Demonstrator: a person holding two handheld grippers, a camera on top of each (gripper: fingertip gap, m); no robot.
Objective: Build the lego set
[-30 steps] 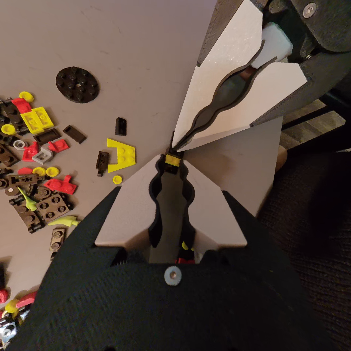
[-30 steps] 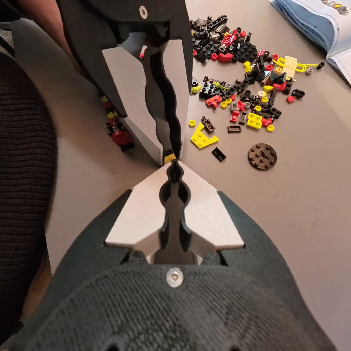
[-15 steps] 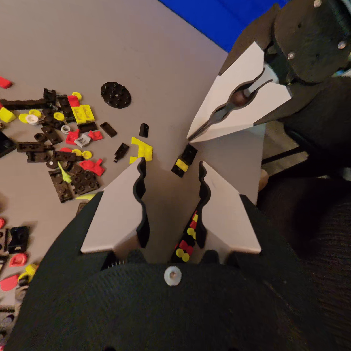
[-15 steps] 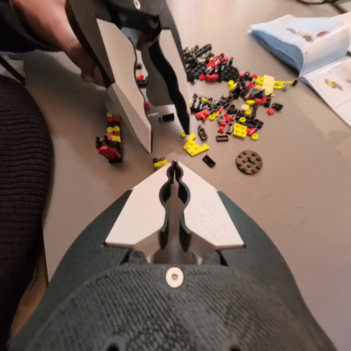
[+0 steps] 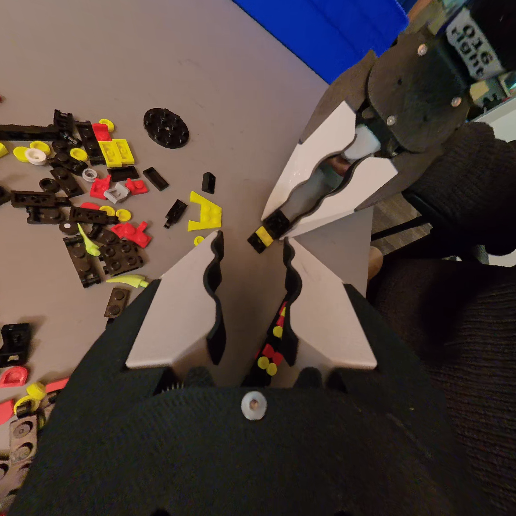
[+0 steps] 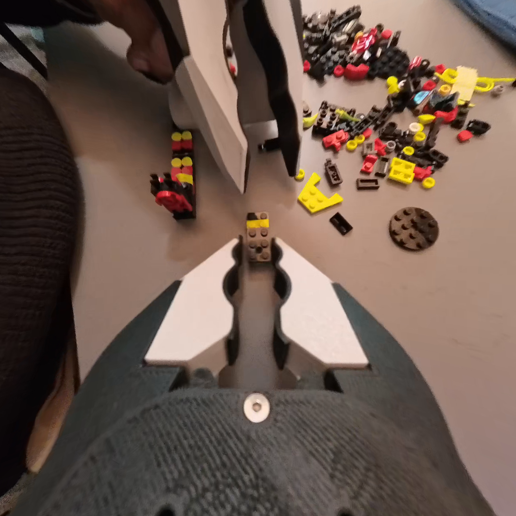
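Note:
A small black plate assembly with a yellow piece across it [image 6: 258, 237] sits between the fingertips of my right gripper [image 6: 257, 242], which is shut on it just above the table. In the left wrist view the same assembly [image 5: 266, 231] sticks out of the right gripper [image 5: 277, 227]. My left gripper [image 5: 253, 238] is open and empty, its tips just short of the assembly. It shows from the front in the right wrist view [image 6: 266, 181]. A partial black, red and yellow build [image 6: 178, 181] lies on the table, also seen between the left fingers [image 5: 275, 340].
A pile of loose black, red and yellow pieces [image 5: 83, 190] [image 6: 391, 125] lies on the grey table. A yellow wedge plate [image 5: 208, 215] [image 6: 318, 195] and a black round plate [image 5: 166, 128] [image 6: 413, 229] lie nearest. A blue object [image 5: 321, 33] borders the table's far side. A dark knit sleeve [image 5: 446, 335] is close. Less than 4 cm separates the two grippers' tips. Both grippers' tips are roughly 30 centimetres from the blue object [image 5: 321, 33].
My left gripper opened, let go of the black-and-yellow assembly and drew back. My right gripper, shut empty before, now grips that assembly.

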